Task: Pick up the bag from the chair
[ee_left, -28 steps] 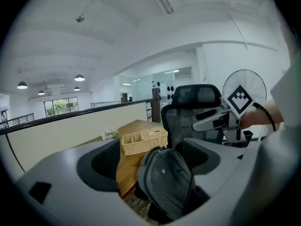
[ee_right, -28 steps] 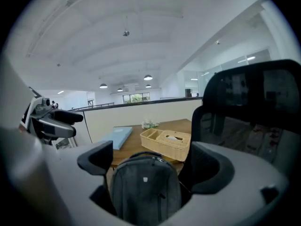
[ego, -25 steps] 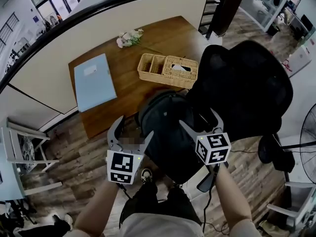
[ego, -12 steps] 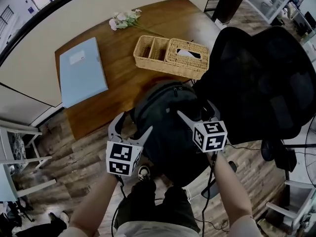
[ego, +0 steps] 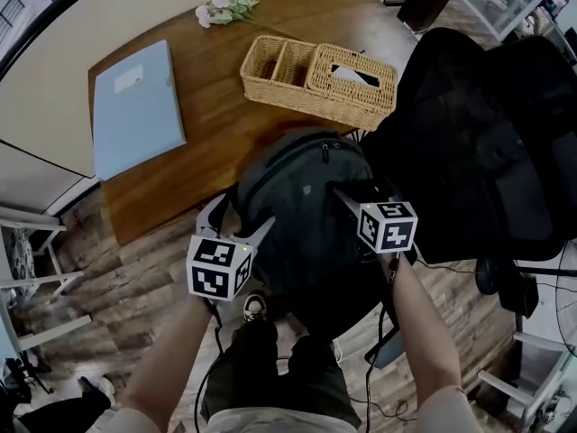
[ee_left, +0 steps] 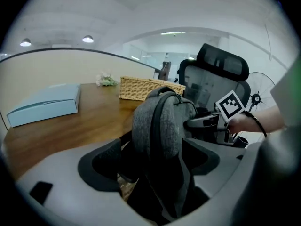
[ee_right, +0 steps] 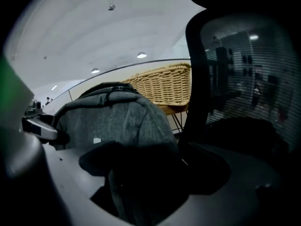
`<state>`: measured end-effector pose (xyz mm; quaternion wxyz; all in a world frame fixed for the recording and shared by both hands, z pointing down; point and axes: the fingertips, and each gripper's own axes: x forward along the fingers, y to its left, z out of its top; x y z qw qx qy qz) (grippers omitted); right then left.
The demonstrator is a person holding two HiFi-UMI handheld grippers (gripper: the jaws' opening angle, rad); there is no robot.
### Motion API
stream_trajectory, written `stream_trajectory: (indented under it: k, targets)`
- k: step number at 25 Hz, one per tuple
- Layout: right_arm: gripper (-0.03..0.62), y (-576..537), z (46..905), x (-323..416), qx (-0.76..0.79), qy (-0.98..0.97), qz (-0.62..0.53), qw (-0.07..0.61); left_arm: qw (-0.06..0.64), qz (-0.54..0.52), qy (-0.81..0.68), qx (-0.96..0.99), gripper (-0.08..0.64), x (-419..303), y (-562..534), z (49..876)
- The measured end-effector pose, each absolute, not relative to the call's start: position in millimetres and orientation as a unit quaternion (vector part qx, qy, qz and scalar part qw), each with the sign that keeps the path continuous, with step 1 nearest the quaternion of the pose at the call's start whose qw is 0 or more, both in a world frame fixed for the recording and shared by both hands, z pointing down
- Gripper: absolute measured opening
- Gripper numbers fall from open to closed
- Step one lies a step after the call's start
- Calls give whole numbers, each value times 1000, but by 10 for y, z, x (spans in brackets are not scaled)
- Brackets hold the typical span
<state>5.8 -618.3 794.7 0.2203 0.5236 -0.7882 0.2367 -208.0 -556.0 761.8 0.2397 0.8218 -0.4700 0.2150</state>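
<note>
Grey bag (ego: 306, 197) sits on the black chair (ego: 487, 133) by the wooden desk (ego: 216, 142), and we've got its edges between both sets of jaws: left gripper (ego: 242, 216) spread wide, right gripper (ego: 359, 193) just closing a touch, neither squeezing it.

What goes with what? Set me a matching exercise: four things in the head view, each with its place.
Things:
A. grey fabric backpack
B. light blue flat folder
C. woven wicker basket
D. black mesh office chair

Places:
1. lying flat on the left part of the brown wooden table
2. at the head view's right side
3. flanked by the left tongs and the right tongs
4. on the table, just beyond the backpack

Pairs: A-3, B-1, C-4, D-2.
</note>
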Motion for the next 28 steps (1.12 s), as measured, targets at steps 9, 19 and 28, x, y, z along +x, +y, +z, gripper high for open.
stream_trajectory:
  k: [9,19,28]
  targets:
    - [363,-6153,7980,-6,500,-802,253,208,250,224,-486,807,222,-2109,-5553,7709]
    - [181,-5762,7609,20,505,-807,249,179,260,219,-493,801,128,-2076,-5302,7472]
    - [158,-5383,6627,90,515,-809,242,148,205,215,-500,813,109,-2019,-5131,6475]
